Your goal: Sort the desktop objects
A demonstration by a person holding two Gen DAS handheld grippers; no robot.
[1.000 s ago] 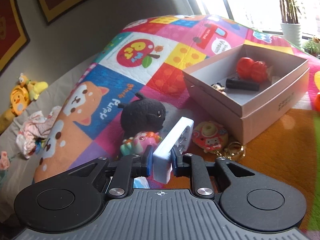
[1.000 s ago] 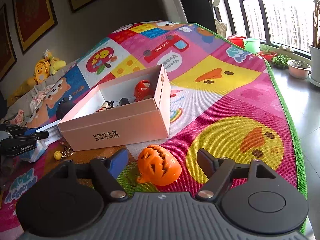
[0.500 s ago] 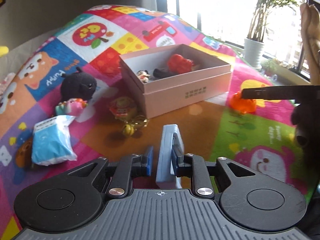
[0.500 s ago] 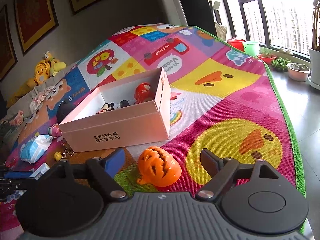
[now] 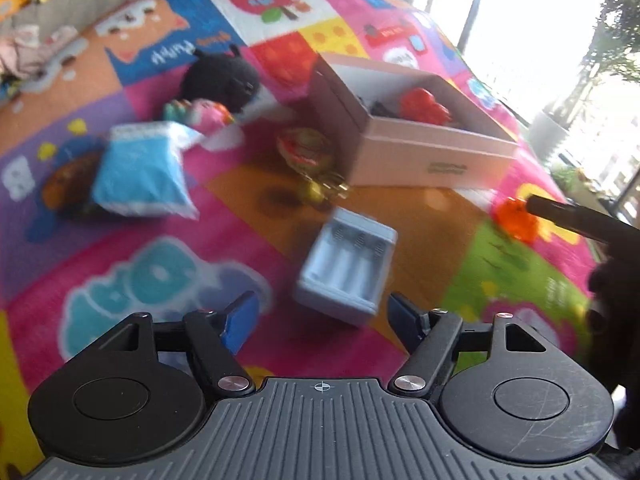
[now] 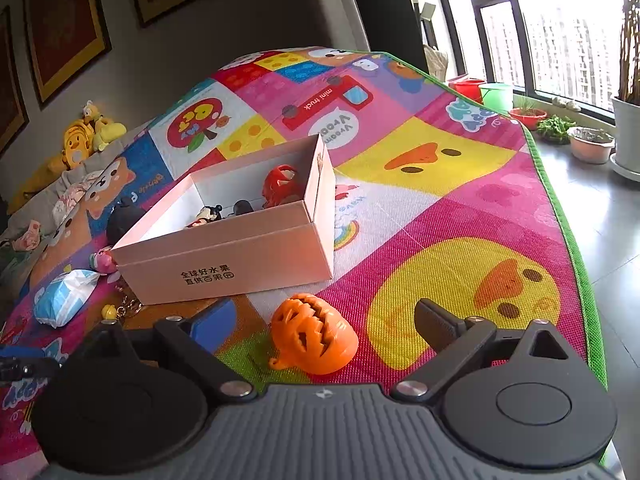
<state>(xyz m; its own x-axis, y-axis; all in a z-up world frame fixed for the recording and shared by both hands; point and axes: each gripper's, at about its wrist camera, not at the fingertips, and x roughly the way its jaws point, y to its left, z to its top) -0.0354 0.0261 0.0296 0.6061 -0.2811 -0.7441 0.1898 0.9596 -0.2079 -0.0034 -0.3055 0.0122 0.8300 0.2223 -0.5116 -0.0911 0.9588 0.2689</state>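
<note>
Both jaws are spread wide and empty: a blurred pale battery charger (image 5: 347, 265) is seen ahead of the left gripper (image 5: 323, 317), an orange pumpkin (image 6: 314, 334) between the right gripper (image 6: 320, 322) fingers, and a pink box (image 6: 248, 256) beyond, its contents partly hidden.

The left wrist view looks forward and down along the spread fingers of the left gripper (image 5: 322, 316), low over the play mat (image 5: 132, 240), facing the mat's far edge and the bright window; the picture is motion-blurred. The pink box (image 5: 432, 160) sits ahead, right of centre, seen across one corner.

The right wrist view sits low near the mat's (image 6: 440, 200) green-trimmed edge, looking along the right gripper (image 6: 320, 320) toward the wall with framed pictures (image 6: 64, 36).

Both views share the box (image 6: 224, 256), the blue packet (image 5: 140, 176) (image 6: 64, 298), the orange pumpkin toy (image 5: 516, 222) (image 6: 314, 336) and the black plush (image 5: 220, 80) (image 6: 122, 222). The right gripper's finger (image 5: 572, 216) enters the left view's right side.
</note>
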